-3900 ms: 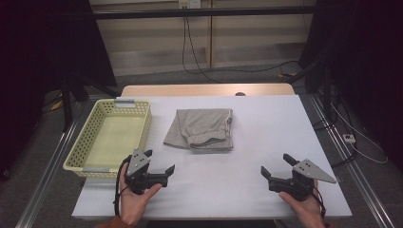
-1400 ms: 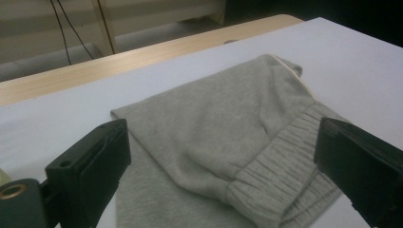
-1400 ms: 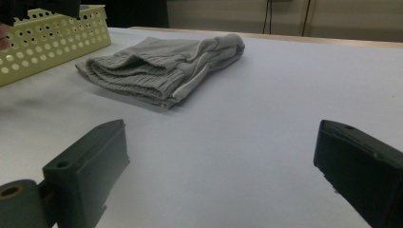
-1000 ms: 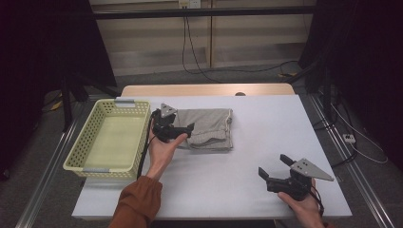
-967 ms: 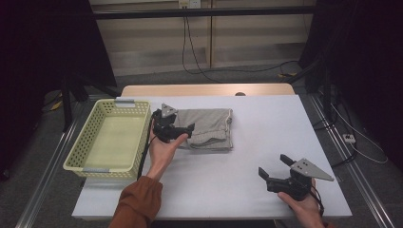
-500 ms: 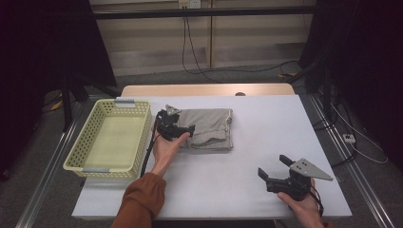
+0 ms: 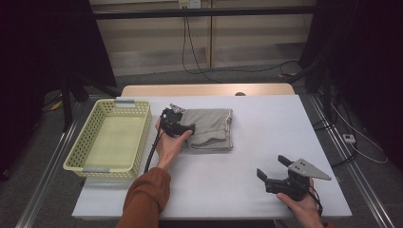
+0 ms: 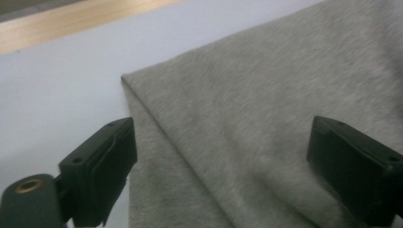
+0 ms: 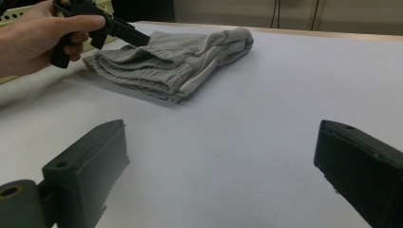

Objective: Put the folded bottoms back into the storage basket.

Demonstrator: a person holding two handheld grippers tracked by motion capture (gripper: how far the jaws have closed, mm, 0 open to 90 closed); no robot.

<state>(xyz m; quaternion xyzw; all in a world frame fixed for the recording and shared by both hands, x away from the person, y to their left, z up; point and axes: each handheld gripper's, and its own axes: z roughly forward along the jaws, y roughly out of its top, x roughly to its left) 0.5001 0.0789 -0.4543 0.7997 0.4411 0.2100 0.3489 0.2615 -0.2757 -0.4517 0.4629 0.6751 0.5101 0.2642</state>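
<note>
White table (image 7: pixel 247 161): folded grey garment (image 7: pixel 209 129) lies between the released left claw's (image 8: pixel 223 166) jaws

We work on a white table (image 7: pixel 247 161) with a wooden strip along its far edge. On it lies a folded grey garment (image 7: pixel 209 129), right under our left gripper (image 7: pixel 177 122), and a yellow mesh basket (image 7: pixel 81 152) just left of that gripper, well apart from our right gripper (image 7: pixel 281 173).
</note>
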